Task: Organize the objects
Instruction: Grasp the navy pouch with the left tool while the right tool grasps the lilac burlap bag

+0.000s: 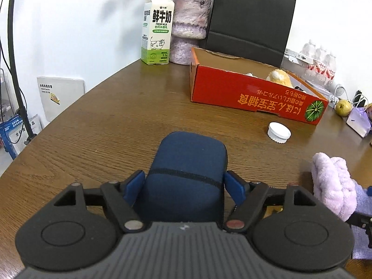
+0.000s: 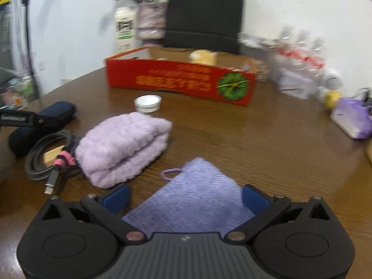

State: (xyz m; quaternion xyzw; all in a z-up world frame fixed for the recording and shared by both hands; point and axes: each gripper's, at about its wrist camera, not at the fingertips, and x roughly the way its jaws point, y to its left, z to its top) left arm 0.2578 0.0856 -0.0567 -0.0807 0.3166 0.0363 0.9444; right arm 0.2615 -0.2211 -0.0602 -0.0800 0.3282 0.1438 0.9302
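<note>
My left gripper (image 1: 186,186) has its blue pads against both sides of a navy blue zip case (image 1: 188,162) lying on the wooden table (image 1: 104,116). The case also shows at the left of the right wrist view (image 2: 55,114). My right gripper (image 2: 184,196) is wide open around a flat purple cloth (image 2: 195,195) on the table; its pads stand apart from the cloth. A folded lilac towel (image 2: 123,146) lies to its left. The open red cardboard box (image 1: 251,95) stands further back and holds a yellow plush toy (image 1: 279,76).
A white lid (image 1: 279,132) lies in front of the box. A coiled black cable (image 2: 48,158) lies beside the towel. A milk carton (image 1: 157,28), vase (image 1: 189,28), black paper bag (image 1: 251,23), water bottles (image 1: 320,65), pear (image 1: 343,107) and purple packet (image 2: 351,118) line the back and right.
</note>
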